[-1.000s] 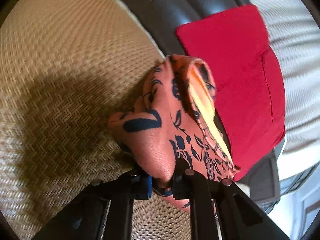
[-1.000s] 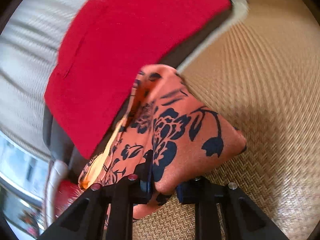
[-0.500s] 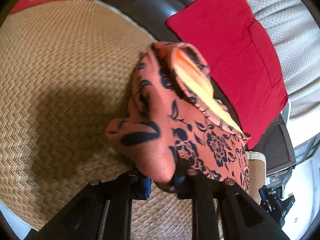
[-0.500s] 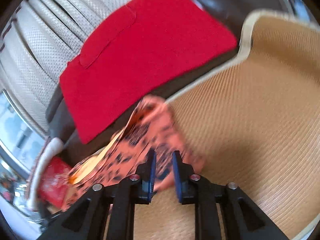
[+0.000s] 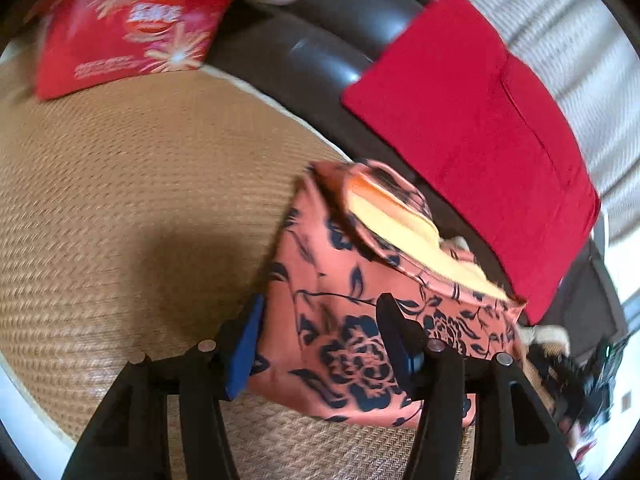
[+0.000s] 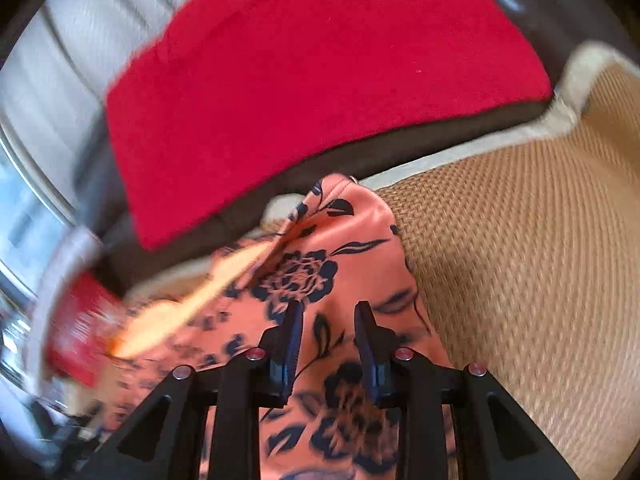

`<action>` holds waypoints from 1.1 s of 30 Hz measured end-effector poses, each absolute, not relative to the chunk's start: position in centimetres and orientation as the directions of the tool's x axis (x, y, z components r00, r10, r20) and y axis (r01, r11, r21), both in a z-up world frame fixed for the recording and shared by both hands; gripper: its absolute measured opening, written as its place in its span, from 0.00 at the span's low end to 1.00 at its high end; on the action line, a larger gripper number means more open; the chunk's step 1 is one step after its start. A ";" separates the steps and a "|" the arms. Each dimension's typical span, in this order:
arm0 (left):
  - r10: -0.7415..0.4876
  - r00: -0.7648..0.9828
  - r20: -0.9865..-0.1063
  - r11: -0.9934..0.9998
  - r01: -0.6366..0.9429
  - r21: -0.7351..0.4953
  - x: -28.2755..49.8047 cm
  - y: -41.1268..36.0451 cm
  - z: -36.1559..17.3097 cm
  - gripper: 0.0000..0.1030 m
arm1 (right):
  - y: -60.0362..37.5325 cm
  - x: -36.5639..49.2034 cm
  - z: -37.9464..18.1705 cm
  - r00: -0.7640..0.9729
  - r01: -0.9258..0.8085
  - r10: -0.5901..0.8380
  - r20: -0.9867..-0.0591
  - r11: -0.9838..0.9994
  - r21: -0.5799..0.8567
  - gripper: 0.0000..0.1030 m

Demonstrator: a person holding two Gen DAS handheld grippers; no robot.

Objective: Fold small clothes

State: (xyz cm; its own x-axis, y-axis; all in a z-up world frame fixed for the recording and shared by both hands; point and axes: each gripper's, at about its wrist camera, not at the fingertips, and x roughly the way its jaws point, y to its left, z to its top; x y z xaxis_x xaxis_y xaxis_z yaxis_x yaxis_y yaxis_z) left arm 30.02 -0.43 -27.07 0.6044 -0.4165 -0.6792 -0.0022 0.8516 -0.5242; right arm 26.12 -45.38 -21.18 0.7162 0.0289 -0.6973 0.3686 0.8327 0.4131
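Garment: the orange floral cloth [image 5: 360, 320] lies folded on the woven mat [image 5: 140, 200], its far edge near the red cushion [image 5: 472, 120].
Left gripper [image 5: 320, 344]: jaws have just been opening — spread, cloth below, not pinched.
Right gripper [image 6: 328, 332]: jaws just opening too — parted above the cloth [image 6: 340, 264], pads clear.

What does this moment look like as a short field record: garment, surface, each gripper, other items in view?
garment: orange floral cloth, folded, lying on the mat
surface: woven mat
left gripper: open, jaws have just been opening, nothing pinched, cloth lies below them
right gripper: open, jaws have just been opening, above the cloth, not pinching it
other items: red cushion on dark sofa; red printed pack
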 end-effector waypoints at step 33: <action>-0.453 0.439 -0.776 0.881 0.350 -0.317 30.2 -2.8 -29.1 0.71 | -39.8 22.7 -20.5 0.599 0.171 0.123 -0.791 0.946 0.276 0.52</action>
State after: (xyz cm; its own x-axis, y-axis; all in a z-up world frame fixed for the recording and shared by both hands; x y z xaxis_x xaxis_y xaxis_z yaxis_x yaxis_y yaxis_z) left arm 30.18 -2.76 -29.06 0.4390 -0.4532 -0.7758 0.3503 0.8814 -0.3167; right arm 22.74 -39.83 -20.52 0.5991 0.1226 -0.7912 0.1709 0.9458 0.2760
